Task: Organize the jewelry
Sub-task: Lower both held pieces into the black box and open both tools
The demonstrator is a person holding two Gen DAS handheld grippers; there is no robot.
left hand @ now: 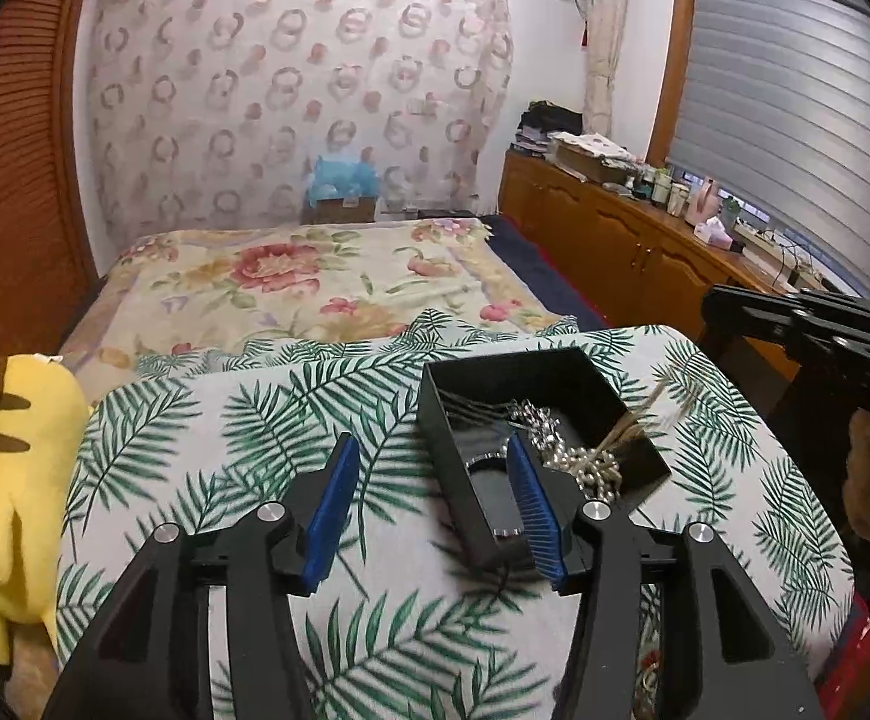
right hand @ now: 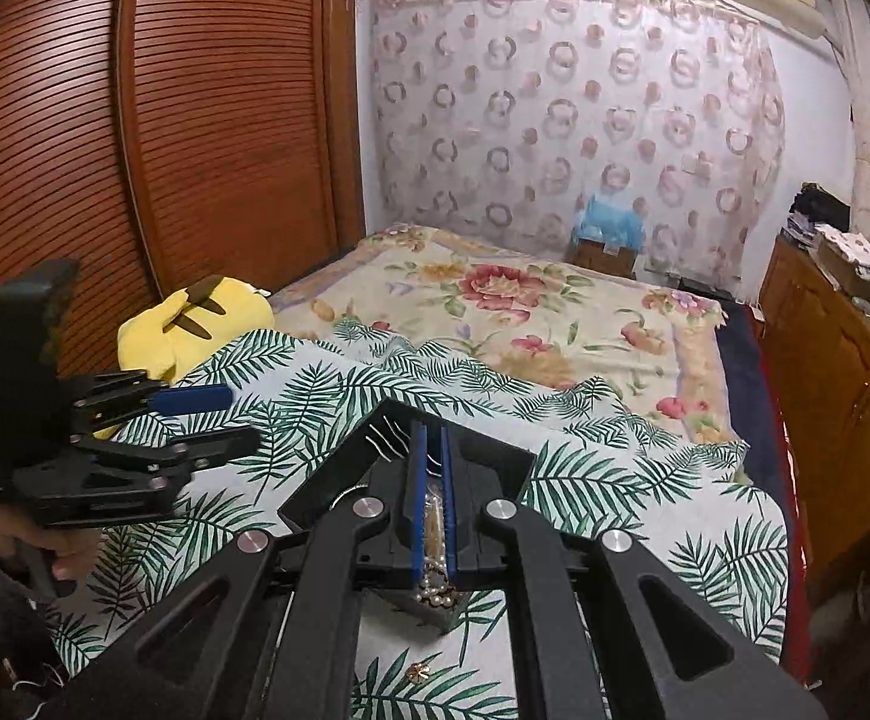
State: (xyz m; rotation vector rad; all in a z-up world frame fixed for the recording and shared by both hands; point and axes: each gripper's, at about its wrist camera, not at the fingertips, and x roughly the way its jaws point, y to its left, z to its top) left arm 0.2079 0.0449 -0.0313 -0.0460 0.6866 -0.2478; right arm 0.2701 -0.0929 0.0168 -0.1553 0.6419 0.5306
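Jewelry [left hand: 561, 450], a tangle of pearl and silver strands, lies in an open black box [left hand: 615, 396] on the leaf-print cloth [left hand: 225, 420]. Left tongs [left hand: 432, 510] stand parted, empty. Right tongs [right hand: 433, 480], closed together, pinch a beaded strand [right hand: 433, 531] over the box.

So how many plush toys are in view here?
1: a yellow plush toy lies at the left edge of the bed, beside the leaf-print cloth. Others could be hidden out of frame.
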